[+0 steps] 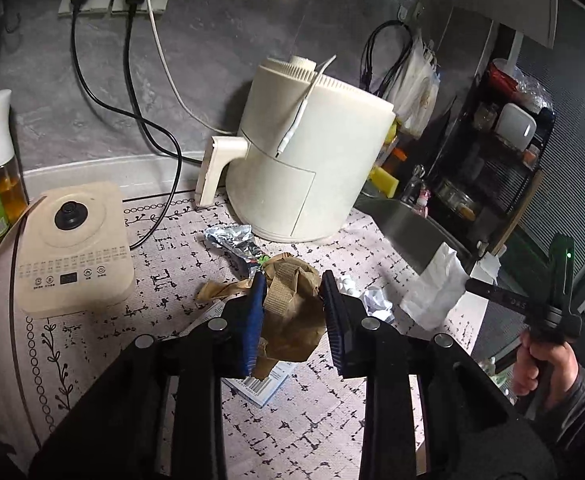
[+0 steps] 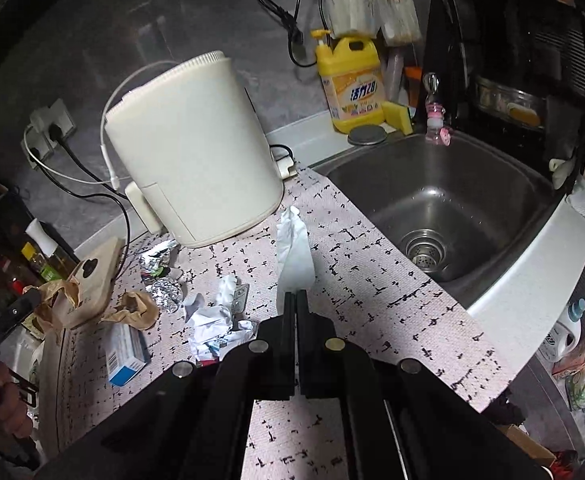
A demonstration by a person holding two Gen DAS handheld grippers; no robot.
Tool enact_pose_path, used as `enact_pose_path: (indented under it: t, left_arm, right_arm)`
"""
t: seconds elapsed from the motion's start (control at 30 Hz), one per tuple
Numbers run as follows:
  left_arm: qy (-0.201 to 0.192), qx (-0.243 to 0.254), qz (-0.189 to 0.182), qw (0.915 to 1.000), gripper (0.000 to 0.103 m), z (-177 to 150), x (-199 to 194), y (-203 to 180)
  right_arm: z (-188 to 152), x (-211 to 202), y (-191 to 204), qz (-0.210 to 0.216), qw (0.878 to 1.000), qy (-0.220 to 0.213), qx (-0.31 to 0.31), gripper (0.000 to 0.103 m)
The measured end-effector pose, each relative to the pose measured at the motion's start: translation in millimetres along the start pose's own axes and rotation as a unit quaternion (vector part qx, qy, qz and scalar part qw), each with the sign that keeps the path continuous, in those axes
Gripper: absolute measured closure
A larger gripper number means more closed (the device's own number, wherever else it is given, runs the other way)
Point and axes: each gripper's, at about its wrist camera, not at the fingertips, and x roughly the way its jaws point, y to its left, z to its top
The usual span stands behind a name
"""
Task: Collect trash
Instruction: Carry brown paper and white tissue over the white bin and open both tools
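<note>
Left gripper (image 1: 292, 312) jaws spread around the brown paper bag (image 1: 292, 320), right gripper (image 2: 295, 300) clenched on the white tissue (image 2: 294, 256); foil (image 2: 160, 276) and crumpled paper (image 2: 212, 320) beside the air fryer (image 2: 192, 148) remain.

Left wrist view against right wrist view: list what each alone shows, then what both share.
Only the left wrist view shows the beige appliance's control panel and the left gripper, jaws open around the brown paper bag. Only the right wrist view shows the sink drain, yellow detergent bottle and right gripper shut on the white tissue. Both show the air fryer, foil and crumpled white paper.
</note>
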Motion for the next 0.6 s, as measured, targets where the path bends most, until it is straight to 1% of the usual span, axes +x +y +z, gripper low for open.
enact_pose_path:
  t: [0.17,0.33,0.47,0.6]
  left_arm:
    - [-0.012,-0.001,0.005,0.9999,0.075,-2,-17,-16]
    - [-0.015,0.001,0.0,0.9999,0.076,-11,-30,-39]
    - [-0.012,0.007,-0.01,0.9999,0.077,-20,-34,-64]
    - [-0.003,0.017,-0.027,0.9995,0.078,-31,-32,-96]
  right_arm:
    - [-4,-31,-4,0.009,1.0,-0.01,-0.005,0.102]
    - [-11,-66,-13,0.016,1.0,-0.022,-0.006,0.102]
    - [-21,-92,-27,0.016,1.0,-0.027,-0.004,0.102]
    - [-35,-121,-49,0.009,0.999,-0.031,0.005,0.102]
